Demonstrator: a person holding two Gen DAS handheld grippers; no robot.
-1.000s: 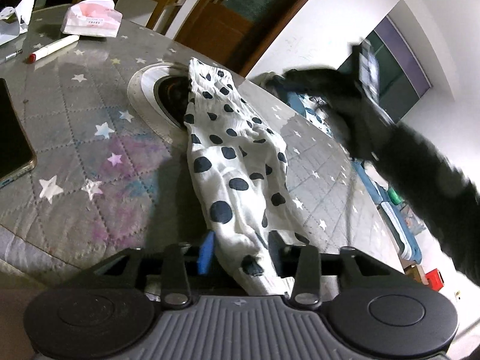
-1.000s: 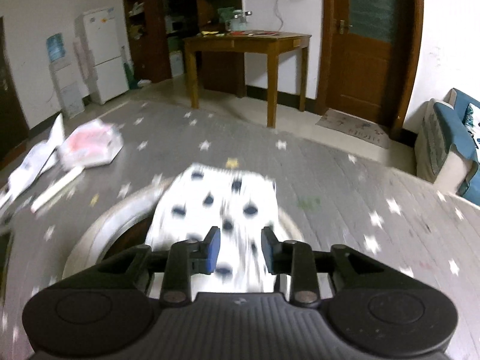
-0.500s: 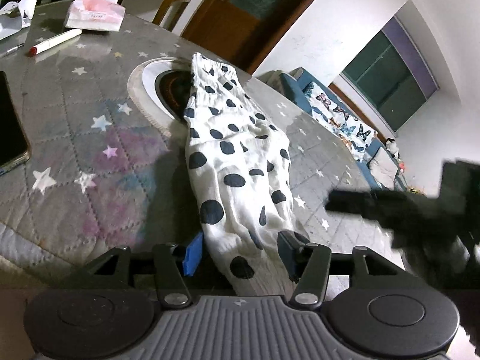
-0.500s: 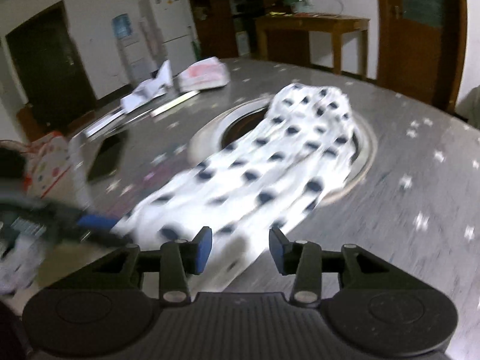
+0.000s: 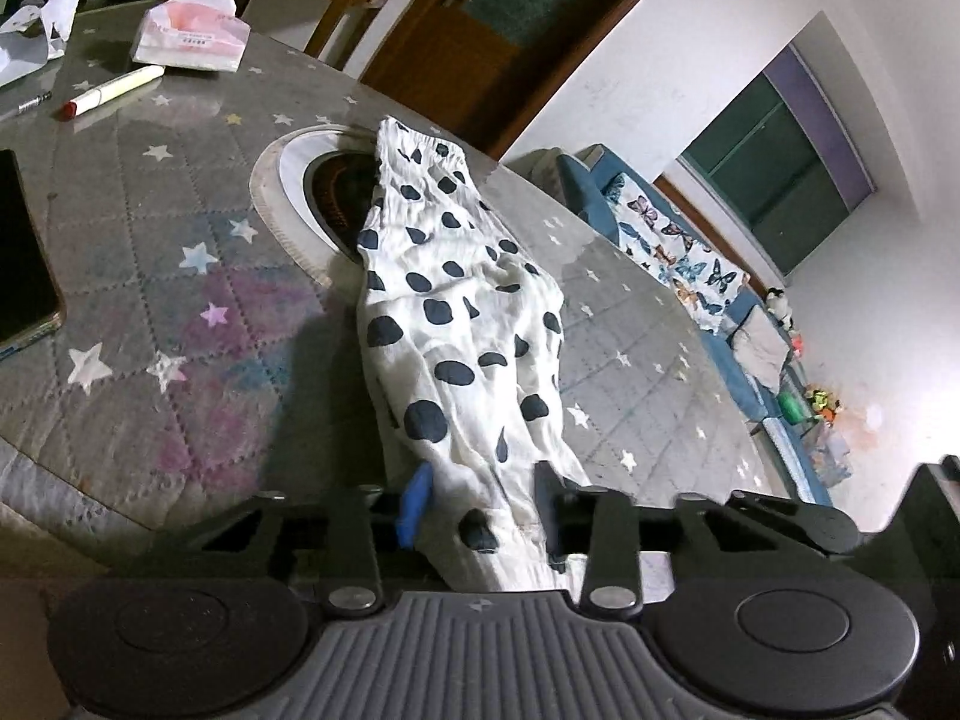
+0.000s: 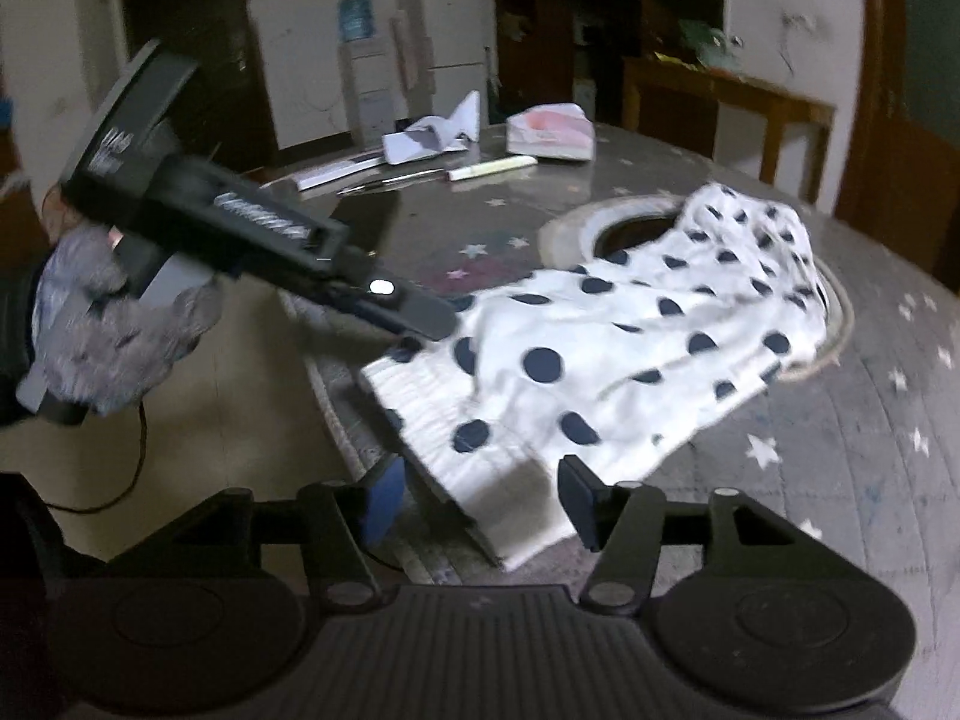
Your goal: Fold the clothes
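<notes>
A white garment with dark polka dots [image 5: 456, 312] lies stretched across the grey star-patterned table [image 5: 150, 276], its far end over a round hole in the table. My left gripper [image 5: 480, 510] is open, its fingers either side of the garment's near end, which hangs over the table edge. In the right wrist view the garment [image 6: 630, 348] lies ahead, and my right gripper [image 6: 480, 504] is open with its jaws around the hanging corner at the table edge. The left gripper's tip [image 6: 414, 312] rests at that same end.
A phone [image 5: 18, 264] lies at the left. A marker [image 5: 114, 90], a pink tissue pack [image 5: 192, 36] and papers [image 5: 36, 36] lie at the far side. A round hole with a pale rim [image 5: 300, 180] sits mid-table. A blue sofa [image 5: 690, 252] stands beyond.
My right gripper swung from the far end of the garment round to the near table edge beside the left gripper. The left gripper stayed at the near end, jaws a little wider.
</notes>
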